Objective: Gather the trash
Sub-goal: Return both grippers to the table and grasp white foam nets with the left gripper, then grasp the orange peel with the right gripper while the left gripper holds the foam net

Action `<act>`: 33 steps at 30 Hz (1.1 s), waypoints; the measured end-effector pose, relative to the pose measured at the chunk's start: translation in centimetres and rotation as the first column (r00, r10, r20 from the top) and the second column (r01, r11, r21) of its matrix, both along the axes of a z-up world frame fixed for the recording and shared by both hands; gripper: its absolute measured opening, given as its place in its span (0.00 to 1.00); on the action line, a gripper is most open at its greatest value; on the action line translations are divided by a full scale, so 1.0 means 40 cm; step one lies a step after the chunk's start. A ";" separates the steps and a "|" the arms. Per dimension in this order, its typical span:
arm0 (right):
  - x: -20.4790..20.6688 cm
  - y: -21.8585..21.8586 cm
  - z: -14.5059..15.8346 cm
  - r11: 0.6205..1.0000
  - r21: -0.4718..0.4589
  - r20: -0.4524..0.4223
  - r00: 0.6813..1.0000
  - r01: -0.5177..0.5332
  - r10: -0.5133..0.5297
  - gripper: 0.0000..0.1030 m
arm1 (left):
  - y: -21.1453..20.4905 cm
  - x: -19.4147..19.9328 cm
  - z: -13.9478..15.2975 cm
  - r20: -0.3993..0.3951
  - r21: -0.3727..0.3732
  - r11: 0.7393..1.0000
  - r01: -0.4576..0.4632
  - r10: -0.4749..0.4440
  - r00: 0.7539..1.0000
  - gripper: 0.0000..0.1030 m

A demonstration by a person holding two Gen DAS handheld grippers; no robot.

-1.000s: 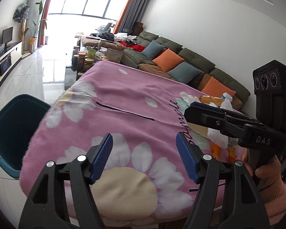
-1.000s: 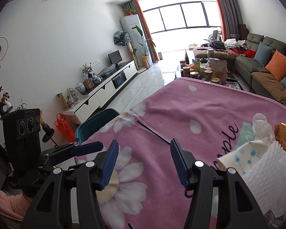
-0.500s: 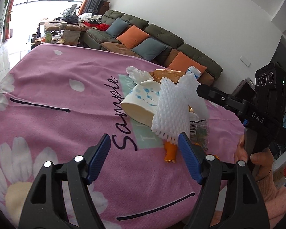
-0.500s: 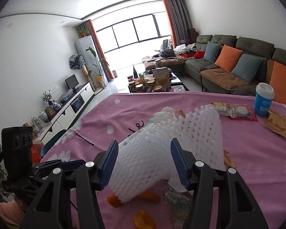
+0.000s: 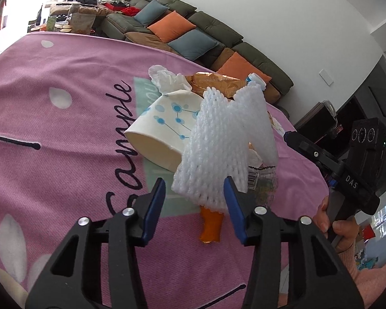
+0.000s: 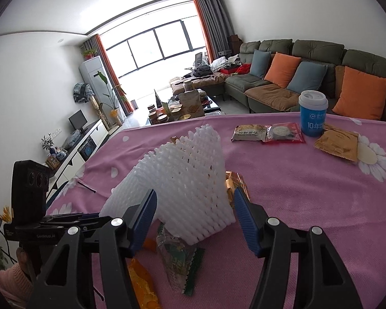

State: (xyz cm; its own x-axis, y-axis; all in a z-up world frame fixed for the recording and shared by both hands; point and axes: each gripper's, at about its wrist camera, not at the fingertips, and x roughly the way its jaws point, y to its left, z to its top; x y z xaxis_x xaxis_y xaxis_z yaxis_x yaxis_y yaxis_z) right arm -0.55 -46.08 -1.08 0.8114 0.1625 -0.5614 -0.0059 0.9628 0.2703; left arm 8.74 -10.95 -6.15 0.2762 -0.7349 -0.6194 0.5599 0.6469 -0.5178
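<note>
The left tongs (image 5: 194, 207) are closing around the white foam-mesh fruit sleeve (image 5: 218, 152), not yet pinching (right tongs (image 6: 194, 216) opening, empty). The sleeve tops the litter on the pink-blanketed surface (image 5: 64, 134); grip its lower edge squarely.

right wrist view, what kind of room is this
Most likely a home living room: a long sofa with cushions runs along the wall, a TV sits on a low cabinet, and a big curtained window fills the far end.

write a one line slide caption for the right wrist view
Right gripper opening around white foam fruit netting atop a trash pile on the pink floral blanket.
</note>
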 end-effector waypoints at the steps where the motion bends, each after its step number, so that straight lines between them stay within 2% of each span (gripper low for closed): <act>1: -0.011 0.006 -0.001 1.000 -0.005 -0.002 1.000 -0.019 0.019 0.58 | -0.001 -0.002 0.000 0.001 -0.005 1.000 0.004 -0.004 1.000 0.34; 3: -0.031 0.025 0.003 0.998 -0.021 -0.006 0.998 -0.060 0.060 0.58 | -0.001 -0.006 0.001 0.009 -0.018 1.000 0.017 -0.017 1.000 0.28; 5: -0.051 0.042 0.006 0.994 -0.011 -0.009 0.994 -0.105 0.104 0.57 | 0.005 -0.012 0.008 0.023 -0.023 1.000 0.014 -0.013 1.000 0.12; 10: -0.082 0.095 -0.002 0.981 -0.036 -0.044 0.981 -0.192 0.191 0.53 | 0.031 -0.024 0.021 0.037 -0.050 0.999 0.010 -0.008 0.999 0.12; 16: -0.087 0.162 -0.048 0.962 -0.027 -0.124 0.955 -0.273 0.268 0.47 | 0.083 -0.052 0.047 0.067 -0.075 0.997 -0.008 0.013 0.998 0.12; 18: -0.085 0.175 -0.060 0.961 -0.026 -0.144 0.952 -0.276 0.270 0.42 | 0.101 -0.063 0.058 0.087 -0.075 0.997 -0.020 0.027 0.996 0.12; 22: -0.084 0.187 -0.073 0.962 -0.045 -0.175 0.951 -0.268 0.257 0.39 | 0.149 -0.091 0.079 0.126 -0.067 0.996 -0.051 0.059 0.990 0.12; 26: -0.081 0.186 -0.090 0.965 -0.042 -0.206 0.947 -0.259 0.246 0.25 | 0.205 -0.111 0.090 0.138 -0.074 0.994 -0.081 0.090 0.986 0.12; 31: -0.082 0.192 -0.094 0.965 -0.059 -0.208 0.949 -0.256 0.239 0.19 | 0.259 -0.128 0.090 0.136 -0.072 0.992 -0.106 0.115 0.984 0.12; 33: -0.082 0.197 -0.090 0.964 -0.060 -0.202 0.949 -0.258 0.241 0.16 | 0.274 -0.140 0.099 0.163 -0.067 0.991 -0.112 0.121 0.979 0.12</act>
